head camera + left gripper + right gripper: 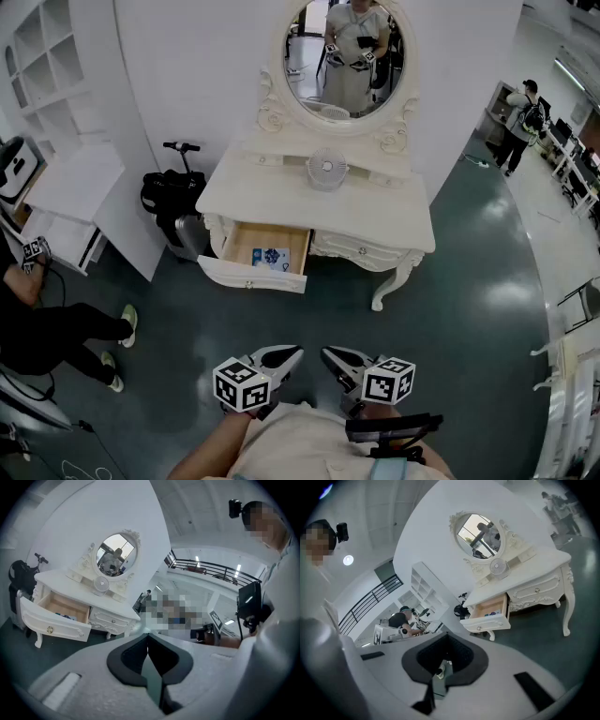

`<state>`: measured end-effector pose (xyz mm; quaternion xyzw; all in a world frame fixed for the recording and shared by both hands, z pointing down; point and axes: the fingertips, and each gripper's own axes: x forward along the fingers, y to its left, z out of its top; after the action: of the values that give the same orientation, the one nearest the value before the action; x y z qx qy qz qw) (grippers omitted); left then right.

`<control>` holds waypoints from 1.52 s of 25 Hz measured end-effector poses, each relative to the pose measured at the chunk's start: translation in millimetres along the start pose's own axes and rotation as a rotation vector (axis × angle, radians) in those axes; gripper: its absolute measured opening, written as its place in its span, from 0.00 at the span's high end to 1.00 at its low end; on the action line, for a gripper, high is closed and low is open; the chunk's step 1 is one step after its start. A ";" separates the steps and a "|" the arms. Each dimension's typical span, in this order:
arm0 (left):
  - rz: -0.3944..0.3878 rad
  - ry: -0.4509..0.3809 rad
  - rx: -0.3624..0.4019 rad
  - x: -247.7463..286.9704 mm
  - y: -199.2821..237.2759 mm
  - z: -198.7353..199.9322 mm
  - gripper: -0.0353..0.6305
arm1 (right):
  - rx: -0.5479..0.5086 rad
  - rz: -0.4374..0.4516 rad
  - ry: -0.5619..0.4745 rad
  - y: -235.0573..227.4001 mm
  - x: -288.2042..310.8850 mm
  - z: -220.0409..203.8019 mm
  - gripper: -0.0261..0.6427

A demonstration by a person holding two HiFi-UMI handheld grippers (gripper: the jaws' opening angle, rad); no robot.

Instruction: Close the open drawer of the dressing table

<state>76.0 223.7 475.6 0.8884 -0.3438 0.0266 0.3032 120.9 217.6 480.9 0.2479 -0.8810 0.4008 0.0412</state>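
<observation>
The white dressing table (pixel 281 199) stands against the wall ahead, under an oval mirror (pixel 349 54). Its left drawer (pixel 253 274) is pulled out, showing a wooden inside with a small blue item (pixel 270 256). The right drawer (pixel 361 249) is closed. Both grippers hang low near my body, well short of the table. My left gripper (pixel 291 355) is shut and empty, and so is my right gripper (pixel 330 355). The open drawer (pixel 55 620) sits far left in the left gripper view beyond the left gripper (pixel 147 635). In the right gripper view the drawer (pixel 487 616) lies beyond the right gripper (pixel 446 634).
A small fan (pixel 326 170) stands on the tabletop. A black scooter with a bag (pixel 171 192) is parked left of the table. A seated person's legs (pixel 66 333) and white shelving (pixel 66 192) are at the left. Another person (pixel 521 114) stands far right on the dark green floor (pixel 469 309).
</observation>
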 end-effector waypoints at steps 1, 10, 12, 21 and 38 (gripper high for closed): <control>-0.001 0.002 0.000 0.7 0.9 0.4 0.93 | 0.000 0.000 0.000 -0.6 0.8 0.7 0.94; 0.000 0.005 -0.007 4.0 8.3 3.3 0.93 | 0.010 -0.002 -0.004 -6.3 7.3 5.3 0.94; 0.001 0.005 -0.010 5.1 9.6 3.5 0.93 | 0.012 -0.003 -0.002 -7.8 8.2 6.3 0.94; 0.004 0.002 -0.021 5.6 12.5 3.5 0.93 | 0.048 0.008 -0.053 -11.3 8.8 16.3 0.93; 0.006 0.018 -0.048 12.2 68.3 24.9 0.93 | 0.072 -0.015 -0.050 -34.8 50.3 43.6 0.93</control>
<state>38.5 163.0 493.9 0.8795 -0.3443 0.0272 0.3274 98.8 146.3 489.0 0.2657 -0.8649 0.4257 0.0130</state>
